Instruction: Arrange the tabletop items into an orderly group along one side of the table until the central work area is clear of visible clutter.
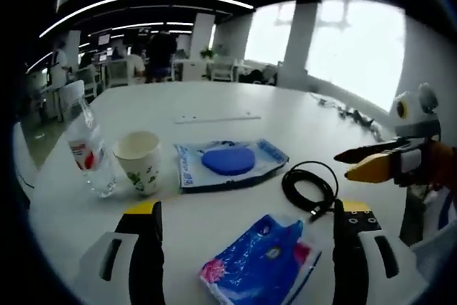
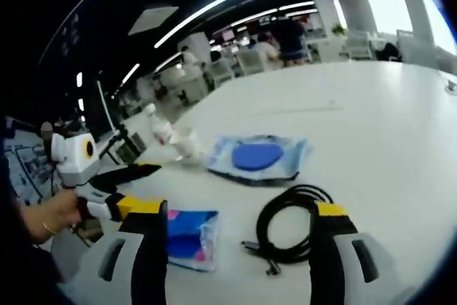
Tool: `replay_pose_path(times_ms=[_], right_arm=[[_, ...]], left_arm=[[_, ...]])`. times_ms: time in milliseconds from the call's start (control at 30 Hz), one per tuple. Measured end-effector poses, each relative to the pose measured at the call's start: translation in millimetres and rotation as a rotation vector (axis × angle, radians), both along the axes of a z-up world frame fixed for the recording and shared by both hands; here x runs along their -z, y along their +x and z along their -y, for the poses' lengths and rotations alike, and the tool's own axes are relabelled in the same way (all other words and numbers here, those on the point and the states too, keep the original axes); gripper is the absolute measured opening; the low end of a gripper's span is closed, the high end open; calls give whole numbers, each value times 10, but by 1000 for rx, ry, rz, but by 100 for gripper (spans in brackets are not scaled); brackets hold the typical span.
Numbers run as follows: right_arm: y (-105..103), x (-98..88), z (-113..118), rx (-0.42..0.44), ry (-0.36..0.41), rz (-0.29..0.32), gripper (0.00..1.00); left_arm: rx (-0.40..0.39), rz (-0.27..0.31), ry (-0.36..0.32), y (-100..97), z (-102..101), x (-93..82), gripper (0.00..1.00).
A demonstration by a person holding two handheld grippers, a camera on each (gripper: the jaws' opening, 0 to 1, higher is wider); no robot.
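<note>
Tissue pack point(image 1: 260, 261) btwn open left gripper point(image 1: 246, 237) jaws, cable point(image 1: 310, 187) beside

A: Table point(image 1: 214, 101) looks smooth, white and matt, with a soft sheen at twelve o'clock. The bottle point(image 1: 89, 149) at nine is clear, glossy plastic.

B: Paper cup point(image 1: 139, 161) beside it, matt white. The blue packet point(image 1: 260, 262) at six is shiny, crinkled plastic film, and so is the clear wrapper point(image 1: 230, 163) at centre.

A: Cable point(image 1: 309, 187) at three: black, smooth, rubbery-looking.
</note>
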State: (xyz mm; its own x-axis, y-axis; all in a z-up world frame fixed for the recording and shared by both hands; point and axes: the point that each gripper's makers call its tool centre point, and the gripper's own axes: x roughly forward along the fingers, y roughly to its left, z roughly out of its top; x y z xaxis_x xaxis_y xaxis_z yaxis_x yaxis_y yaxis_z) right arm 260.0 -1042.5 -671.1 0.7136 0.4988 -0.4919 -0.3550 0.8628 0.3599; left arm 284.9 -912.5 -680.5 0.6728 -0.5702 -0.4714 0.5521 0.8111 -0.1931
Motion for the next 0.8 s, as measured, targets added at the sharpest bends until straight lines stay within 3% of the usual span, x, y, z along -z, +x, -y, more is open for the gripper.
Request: replay_pose_path(times_ms=[433,600,800], right_arm=[[-205,76,-330,-131,16,-18,64],[-274,184,-380,-157,1,-33,59],[-367,309,-469,-192,-12,-43,49]], left_arm=[[-15,1,43,-230,-270,126,89],[-32,-19,55,-296,-347,185,84],[-71,-89,39,-414,-402,302,75]])
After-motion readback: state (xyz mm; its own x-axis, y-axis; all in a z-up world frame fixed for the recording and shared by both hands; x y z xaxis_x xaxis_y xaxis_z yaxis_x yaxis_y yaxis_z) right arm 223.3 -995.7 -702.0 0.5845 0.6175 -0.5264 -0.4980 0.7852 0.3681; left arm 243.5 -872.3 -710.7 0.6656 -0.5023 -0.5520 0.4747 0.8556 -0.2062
